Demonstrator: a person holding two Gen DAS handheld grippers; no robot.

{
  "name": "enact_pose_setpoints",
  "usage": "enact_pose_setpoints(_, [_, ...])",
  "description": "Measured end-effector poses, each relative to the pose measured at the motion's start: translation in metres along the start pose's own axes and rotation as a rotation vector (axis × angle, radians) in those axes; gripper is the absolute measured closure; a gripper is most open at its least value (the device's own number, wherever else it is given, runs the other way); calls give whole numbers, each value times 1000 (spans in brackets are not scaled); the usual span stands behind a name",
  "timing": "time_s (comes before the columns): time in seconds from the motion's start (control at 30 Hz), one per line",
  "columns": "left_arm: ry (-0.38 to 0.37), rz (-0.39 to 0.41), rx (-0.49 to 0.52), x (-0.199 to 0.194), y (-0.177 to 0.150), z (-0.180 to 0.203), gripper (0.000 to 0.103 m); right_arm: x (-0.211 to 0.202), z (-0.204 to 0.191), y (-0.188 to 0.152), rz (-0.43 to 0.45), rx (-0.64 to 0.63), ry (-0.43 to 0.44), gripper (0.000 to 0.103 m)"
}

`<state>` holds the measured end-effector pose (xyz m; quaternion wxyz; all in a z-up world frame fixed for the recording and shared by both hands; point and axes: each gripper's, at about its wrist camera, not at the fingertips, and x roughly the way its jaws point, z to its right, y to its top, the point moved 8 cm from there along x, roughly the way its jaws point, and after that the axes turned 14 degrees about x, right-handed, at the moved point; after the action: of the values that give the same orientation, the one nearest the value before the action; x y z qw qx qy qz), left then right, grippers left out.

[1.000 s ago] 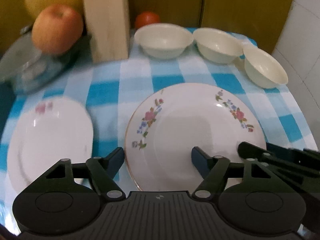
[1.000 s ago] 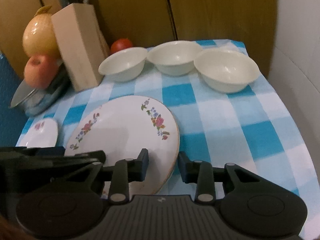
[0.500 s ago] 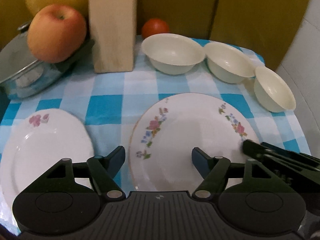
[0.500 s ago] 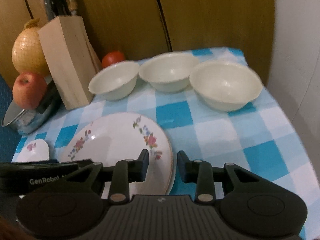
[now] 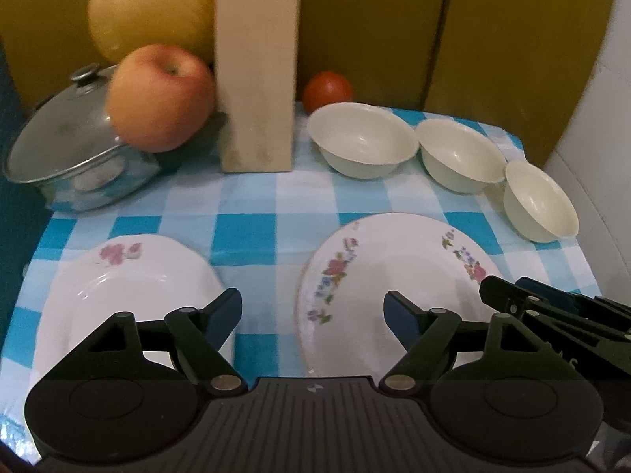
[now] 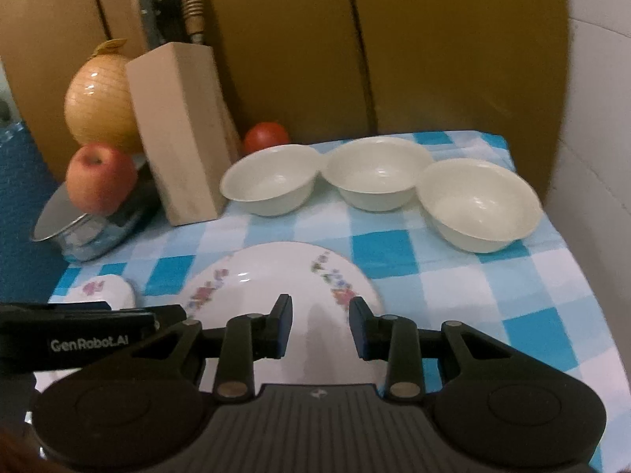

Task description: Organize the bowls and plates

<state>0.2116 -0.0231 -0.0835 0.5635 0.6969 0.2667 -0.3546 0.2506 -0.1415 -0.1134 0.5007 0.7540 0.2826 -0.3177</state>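
Observation:
A large floral plate lies on the blue checked cloth in front of both grippers. A smaller floral plate lies to its left. Three cream bowls stand in a row behind: left, middle, right. My left gripper is open and empty, above the gap between the plates. My right gripper is partly open and empty, over the large plate's near part. It shows at the right in the left wrist view.
A wooden knife block stands at the back. Left of it are an apple, a large yellow fruit and a lidded steel pot. A tomato sits behind the bowls. A white wall borders the right.
Both grippers pulled back and rose, so the plates and bowls look farther off. The right gripper moved left from the large plate's right rim to over the plate.

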Motion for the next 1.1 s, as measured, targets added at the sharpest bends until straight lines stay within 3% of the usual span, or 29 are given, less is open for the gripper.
enact_pose_setpoints(0.4, [55, -13, -45, -23, -18, -37, 15, 11, -34, -16, -57, -8, 49, 72])
enact_pose_setpoints(0.5, [63, -1, -58, -31, -21, -46, 13, 7, -55, -23, -99, 5, 106, 72])
enact_pose_setpoints(0.6, [62, -4, -112, -36, -22, -61, 13, 1, -75, -30, -94, -62, 149, 69])
enact_pose_setpoints(0.8, [122, 8, -178, -40, -24, -95, 9, 14, -95, -36, -127, -47, 200, 68])
enact_pose_setpoints(1.1, [191, -59, -247, -29, -56, -147, 7, 47, -131, -61, -204, -97, 250, 68])
